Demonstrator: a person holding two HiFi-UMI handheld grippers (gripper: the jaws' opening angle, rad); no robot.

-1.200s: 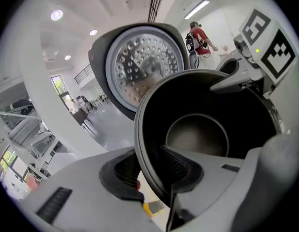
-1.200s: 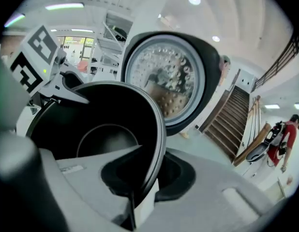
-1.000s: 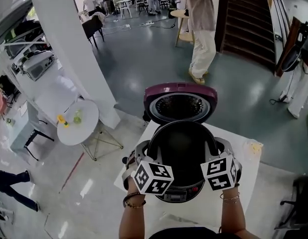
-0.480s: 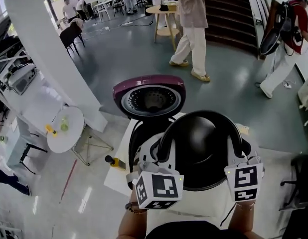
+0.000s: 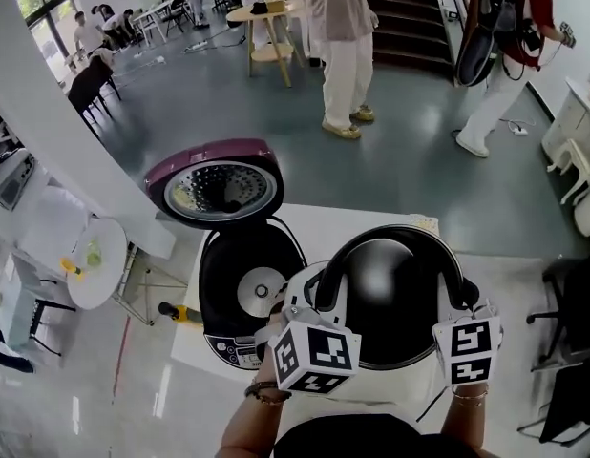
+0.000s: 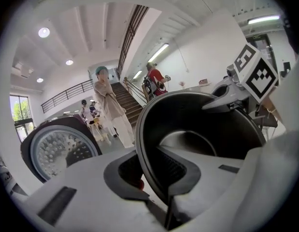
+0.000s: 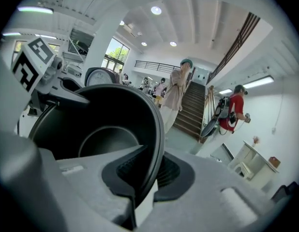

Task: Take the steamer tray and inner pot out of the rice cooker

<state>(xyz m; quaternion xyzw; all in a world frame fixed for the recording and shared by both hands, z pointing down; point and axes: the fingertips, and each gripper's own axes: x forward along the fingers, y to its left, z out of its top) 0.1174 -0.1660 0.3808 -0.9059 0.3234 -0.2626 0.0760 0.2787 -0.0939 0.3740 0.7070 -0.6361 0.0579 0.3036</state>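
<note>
In the head view the black inner pot (image 5: 390, 294) hangs in the air above the white table (image 5: 352, 219), to the right of the open rice cooker (image 5: 240, 270). My left gripper (image 5: 312, 292) is shut on the pot's left rim, and my right gripper (image 5: 467, 301) on its right rim. The left gripper view has the rim of the pot (image 6: 202, 129) pinched between the left gripper's (image 6: 150, 170) pads. In the right gripper view the pot (image 7: 106, 124) sits likewise in the right gripper (image 7: 148, 170). The cooker's cavity is empty, its purple lid (image 5: 214, 181) standing up.
A small pale item (image 5: 424, 224) lies at the table's far edge. A round white side table (image 5: 94, 260) stands at the left, with a yellow-tipped object (image 5: 176, 311) on the floor beside the cooker. People stand on the grey floor beyond. A dark chair (image 5: 572, 294) is at the right.
Both grippers have carried the inner pot from over the cooker off to the right. The cooker's empty cavity and heating plate now show.
</note>
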